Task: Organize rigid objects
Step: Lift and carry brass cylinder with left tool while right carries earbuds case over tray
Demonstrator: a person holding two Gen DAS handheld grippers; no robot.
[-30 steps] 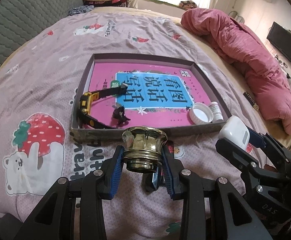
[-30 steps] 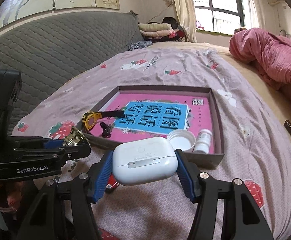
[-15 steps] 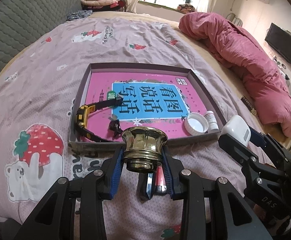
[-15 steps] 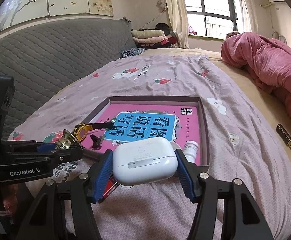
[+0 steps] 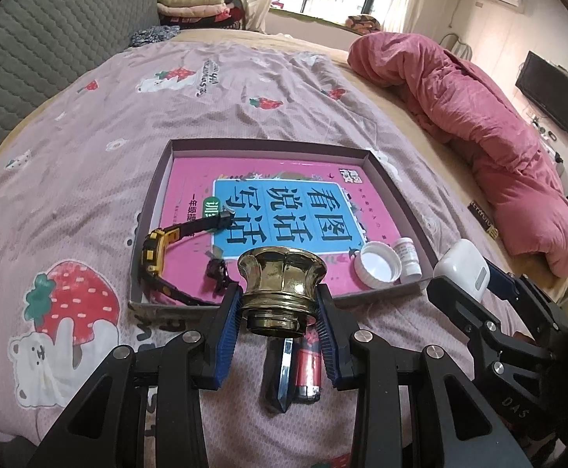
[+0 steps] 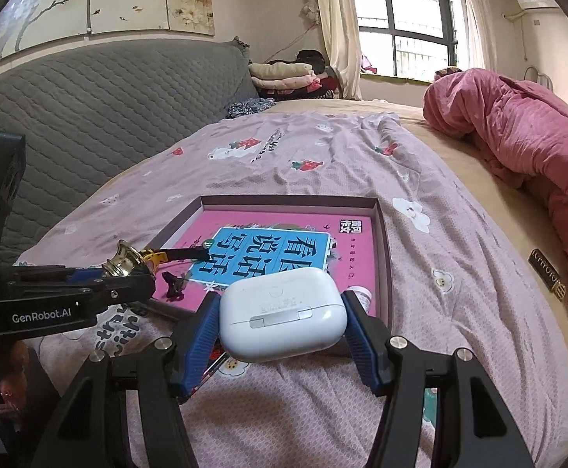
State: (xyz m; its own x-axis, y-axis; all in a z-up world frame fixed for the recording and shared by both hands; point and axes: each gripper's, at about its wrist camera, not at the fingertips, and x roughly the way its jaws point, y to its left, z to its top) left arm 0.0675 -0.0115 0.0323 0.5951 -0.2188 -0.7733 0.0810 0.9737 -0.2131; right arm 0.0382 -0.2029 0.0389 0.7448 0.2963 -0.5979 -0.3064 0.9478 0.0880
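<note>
My left gripper [image 5: 279,304] is shut on a brass knob [image 5: 282,280], held above the bedspread just short of the shallow box's near wall [image 5: 155,306]. My right gripper [image 6: 282,325] is shut on a white earbud case [image 6: 282,314]; the same case [image 5: 463,269] shows at the right of the left wrist view. Inside the box lie a pink book [image 5: 284,202], a yellow-black watch [image 5: 159,249], a small dark clip [image 5: 217,273], a white cap [image 5: 377,265] and a small white bottle [image 5: 409,255]. A red battery [image 5: 307,366] and a dark blue object [image 5: 280,374] lie on the bed under the left gripper.
The lilac strawberry-print bedspread [image 5: 89,136] covers the bed. A pink duvet [image 5: 479,124] is heaped along the right side, with a dark label tag [image 6: 549,273] near it. A grey quilted headboard [image 6: 108,113] rises at the left, with folded clothes [image 6: 288,76] at the far end.
Both views have drawn back and risen slightly from the box. The battery and the dark blue object now show fully under the left gripper. Both grips hold as before.
</note>
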